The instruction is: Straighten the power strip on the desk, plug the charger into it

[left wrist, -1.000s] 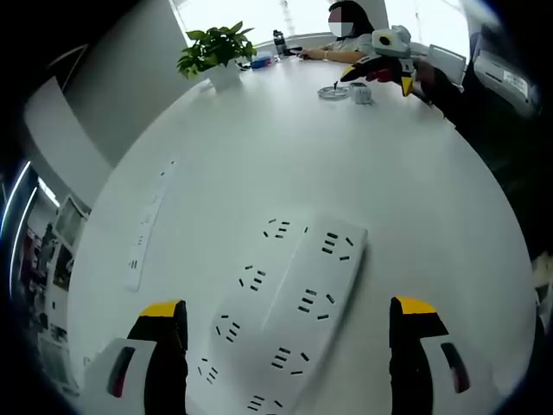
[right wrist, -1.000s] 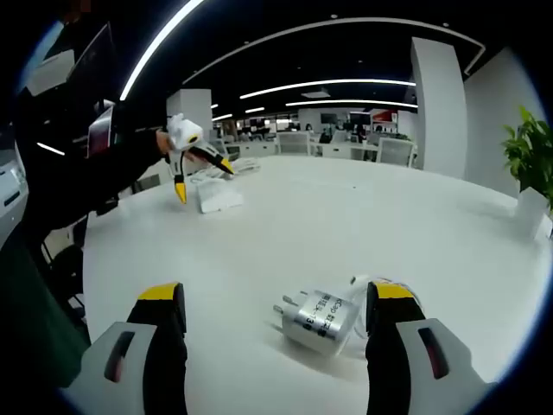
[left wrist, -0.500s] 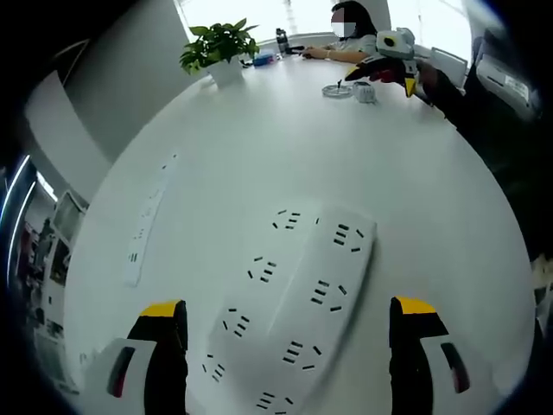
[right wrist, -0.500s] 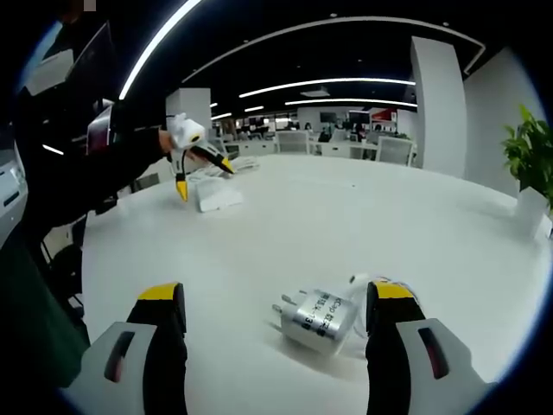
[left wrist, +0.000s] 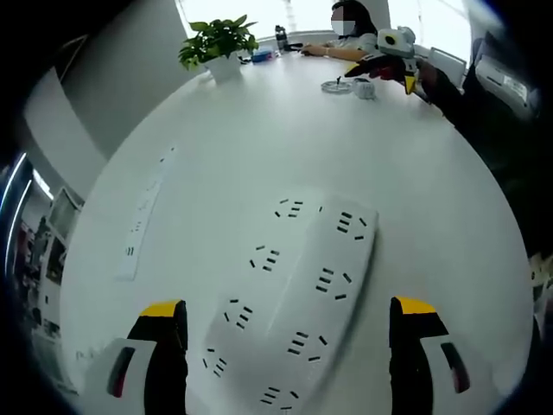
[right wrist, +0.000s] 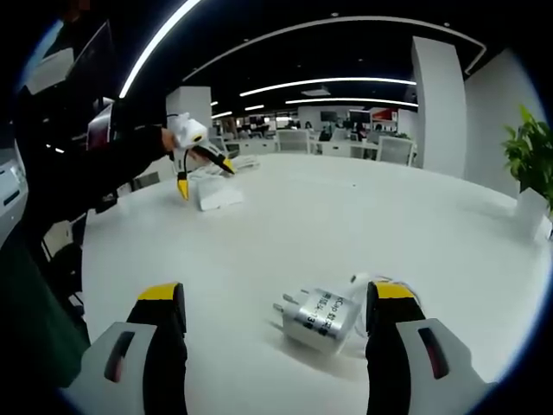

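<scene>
Yellow-tipped and spread wide, the left tongs (left wrist: pixel 289 313) hold nothing; the white power strip (left wrist: pixel 289 307) lies flat on the counter (left wrist: pixel 259 147) between their jaws. Its long axis runs askew, leaning up and to the right in the left gripper view, so the left hand is the nearer one to square it. The right tongs (right wrist: pixel 274 298) are also wide apart and empty, with the silver charger (right wrist: pixel 318 316) lying between the jaws, nearer the right one, prongs pointing left, its white cable (right wrist: pixel 380 284) coiled just behind.
</scene>
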Demonstrator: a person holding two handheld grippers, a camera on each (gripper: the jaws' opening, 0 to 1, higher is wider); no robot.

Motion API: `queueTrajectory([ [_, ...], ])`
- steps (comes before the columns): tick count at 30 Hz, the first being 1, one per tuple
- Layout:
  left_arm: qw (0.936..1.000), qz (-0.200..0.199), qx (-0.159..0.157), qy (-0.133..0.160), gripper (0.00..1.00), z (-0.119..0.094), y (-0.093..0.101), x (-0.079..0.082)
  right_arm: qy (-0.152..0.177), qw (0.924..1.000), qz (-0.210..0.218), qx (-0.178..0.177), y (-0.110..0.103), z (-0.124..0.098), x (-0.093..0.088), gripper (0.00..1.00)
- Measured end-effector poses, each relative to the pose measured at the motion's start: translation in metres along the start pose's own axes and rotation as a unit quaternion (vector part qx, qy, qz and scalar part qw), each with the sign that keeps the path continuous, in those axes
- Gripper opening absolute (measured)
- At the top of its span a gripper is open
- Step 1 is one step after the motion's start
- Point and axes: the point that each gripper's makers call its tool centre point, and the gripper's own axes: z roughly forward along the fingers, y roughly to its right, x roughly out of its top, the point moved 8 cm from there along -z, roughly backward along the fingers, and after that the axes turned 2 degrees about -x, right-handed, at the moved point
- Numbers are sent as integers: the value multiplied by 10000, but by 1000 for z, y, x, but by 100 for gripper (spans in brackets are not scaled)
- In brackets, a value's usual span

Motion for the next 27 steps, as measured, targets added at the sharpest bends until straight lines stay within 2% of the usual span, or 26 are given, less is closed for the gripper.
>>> queueTrajectory([
  [6,10000,-14,-24,39,99,0,-5,0,9,10000,-17,-23,0,-2,1,85],
  [16,10000,-10,-19,-55,99,3,-13,-5,-34,9999,-137,-83,3,-6,3,87],
  [20,9998,131,36,-114,99,5,-15,-5,-34,9995,-298,40,2,-7,4,92],
  [27,9997,178,-36,-155,99,7,-13,-3,28,9989,-460,-12,5,-13,11,98],
])
